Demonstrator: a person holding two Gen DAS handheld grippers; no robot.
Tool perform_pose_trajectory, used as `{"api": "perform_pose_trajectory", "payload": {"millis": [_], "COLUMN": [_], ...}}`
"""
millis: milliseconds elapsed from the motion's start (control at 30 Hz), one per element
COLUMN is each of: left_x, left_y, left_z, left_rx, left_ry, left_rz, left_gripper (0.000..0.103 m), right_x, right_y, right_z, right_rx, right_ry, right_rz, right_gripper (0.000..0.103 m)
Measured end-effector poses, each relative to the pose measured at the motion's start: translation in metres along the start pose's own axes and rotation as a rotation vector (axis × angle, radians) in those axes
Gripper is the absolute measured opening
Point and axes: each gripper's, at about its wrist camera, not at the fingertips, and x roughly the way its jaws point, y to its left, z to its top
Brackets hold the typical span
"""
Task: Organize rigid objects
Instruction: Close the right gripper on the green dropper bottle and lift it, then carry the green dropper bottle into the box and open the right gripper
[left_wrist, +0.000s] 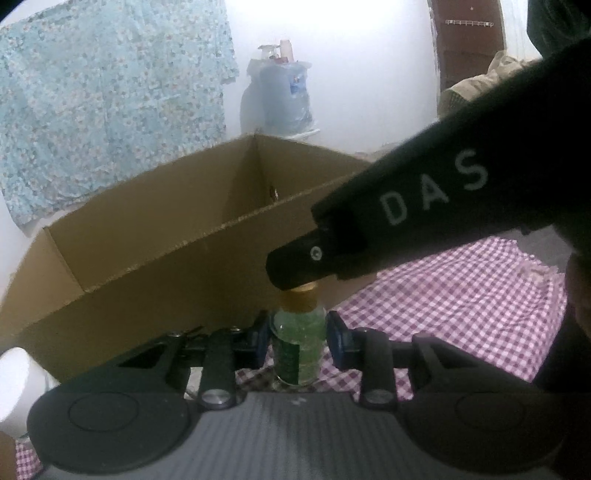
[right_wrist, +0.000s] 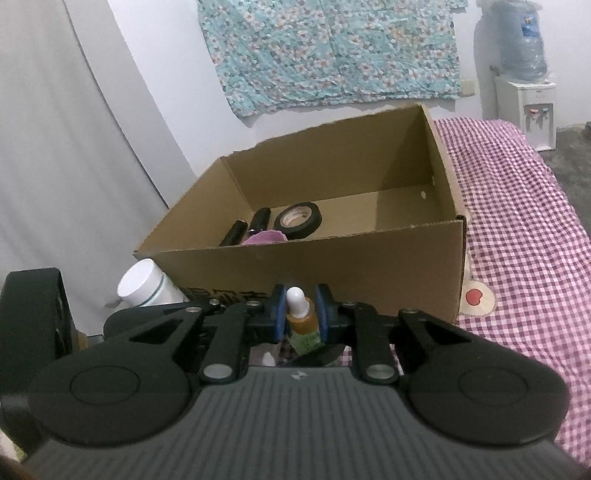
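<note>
Green-filled clear glass bottle with gold neck stands upright on the purple-checked cloth, just near of the brown cardboard box. Left gripper clamps its body; right gripper is closed on its white-tipped dropper cap. Black tape roll lies inside the box.

Each wrist camera sits close behind its gripper, angled downward along the fingers. Both views face the cardboard box on the checked cloth, with the floral fabric behind.
</note>
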Motion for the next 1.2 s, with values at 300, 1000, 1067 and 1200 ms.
{"api": "perform_pose_trajectory", "payload": {"millis": [300,1000,1067,1200], "left_x": [-0.06,0.048,0.061,0.076], "left_y": [0.011,0.098,0.103,0.1], "left_z": [0.034,0.093,0.094,0.087], "left_rx": [-0.029,-0.352,-0.358,-0.352], "left_ry": [-0.122,0.11,0.141,0.192], "left_rz": [0.036,0.001,0.0,-0.002], "left_gripper": [0.033,0.033,0.033,0.033], "right_x": [-0.046,0.074,0.087,0.103], "right_y": [0.034,0.013,0.002,-0.016], "right_z": [0.031,0.136,0.132,0.121], "right_rx": [-0.077,-0.07,-0.033,0.026], "right_ry": [-0.117,0.037,0.061,0.097], "right_rz": [0.061,0.181,0.193,0.214], "right_gripper": [0.016,0.019,0.02,0.02]}}
